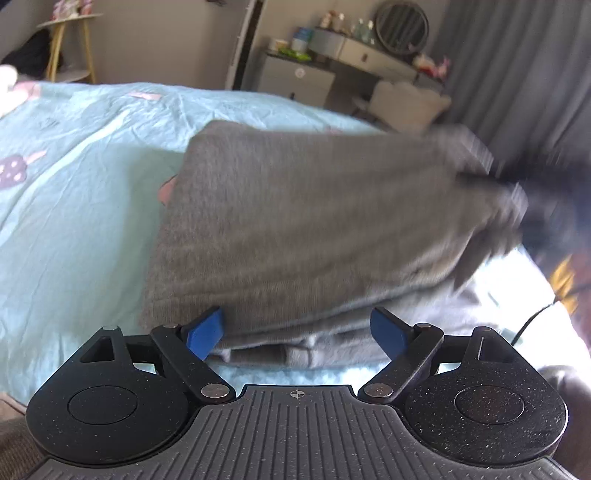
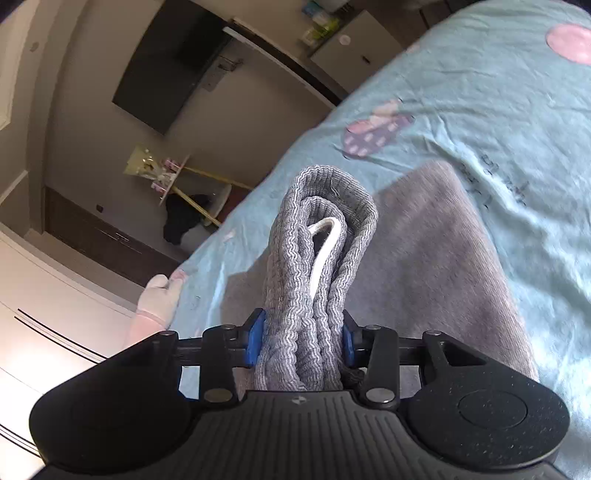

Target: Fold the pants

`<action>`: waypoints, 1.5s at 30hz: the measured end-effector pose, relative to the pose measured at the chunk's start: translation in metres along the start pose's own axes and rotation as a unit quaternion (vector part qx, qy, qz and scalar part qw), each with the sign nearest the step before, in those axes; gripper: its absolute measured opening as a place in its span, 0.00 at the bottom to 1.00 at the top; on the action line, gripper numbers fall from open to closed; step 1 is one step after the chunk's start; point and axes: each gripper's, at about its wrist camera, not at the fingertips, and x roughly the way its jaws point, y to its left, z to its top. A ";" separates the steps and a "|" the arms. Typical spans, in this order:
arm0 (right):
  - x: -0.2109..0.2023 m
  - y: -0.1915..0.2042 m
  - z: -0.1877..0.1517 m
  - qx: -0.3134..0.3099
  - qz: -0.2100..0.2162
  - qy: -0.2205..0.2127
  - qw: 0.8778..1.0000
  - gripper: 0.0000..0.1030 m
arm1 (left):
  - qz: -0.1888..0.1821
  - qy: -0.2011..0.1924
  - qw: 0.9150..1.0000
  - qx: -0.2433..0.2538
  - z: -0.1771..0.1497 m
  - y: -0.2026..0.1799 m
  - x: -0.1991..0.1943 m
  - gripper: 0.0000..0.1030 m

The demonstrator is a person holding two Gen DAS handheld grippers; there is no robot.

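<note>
**Grey knit pants gathered on the bed**

Grey knit pants (image 1: 314, 236) lie folded on a wrinkled turquoise bedsheet (image 1: 74, 192). The left gripper (image 1: 297, 334) is spread wide at their 6 o'clock edge. The right gripper (image 2: 300, 341) is clamped on their bunched ribbed waistband (image 2: 317, 251), lifted toward 12 o'clock.

Home bedroom: bed w/ teal printed sheet (image 1: 74, 206), vanity w/ round mirror (image 1: 402, 27), grey curtains (image 1: 517, 62).

black left tool (image 1: 297, 334); blue pads (image 1: 205, 332); silver screws (image 1: 214, 390)
</note>
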 end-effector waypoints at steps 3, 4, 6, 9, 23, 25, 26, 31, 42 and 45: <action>-0.009 0.018 0.007 -0.014 0.015 -0.013 1.000 0.38 | 0.031 0.020 0.999 0.018 -0.001 -0.007 0.008 0.87; -0.011 0.022 0.008 -0.018 0.016 -0.014 1.000 0.38 | 0.039 0.027 0.999 0.018 -0.001 -0.007 0.010 0.85; -0.013 0.027 0.008 -0.028 0.016 -0.017 0.999 0.38 | 0.049 0.034 0.998 0.009 0.000 -0.004 0.013 0.81; -0.015 0.026 0.008 -0.019 0.013 -0.019 1.000 0.38 | 0.047 0.023 0.998 -0.017 0.000 0.006 0.007 0.75; -0.023 0.017 0.005 -0.033 -0.015 -0.030 0.999 0.38 | 0.031 0.004 0.998 -0.063 0.002 0.025 -0.002 0.55; -0.026 0.012 0.004 -0.035 -0.025 -0.032 0.999 0.38 | 0.025 0.000 0.998 -0.062 0.003 0.025 -0.001 0.51; -0.027 0.009 0.004 -0.037 -0.030 -0.032 0.998 0.38 | 0.023 -0.002 0.998 -0.058 0.003 0.024 -0.002 0.49; -0.032 -0.003 0.002 -0.039 -0.052 -0.037 0.997 0.38 | 0.004 -0.018 0.999 -0.036 0.005 0.018 -0.005 0.46; -0.032 -0.023 -0.002 -0.114 -0.200 -0.036 0.972 0.47 | -0.078 0.000 0.997 0.004 0.009 0.012 -0.030 0.48; -0.039 -0.007 -0.006 -0.148 -0.194 -0.051 0.968 0.47 | -0.073 -0.040 0.996 0.021 0.020 0.010 -0.051 0.61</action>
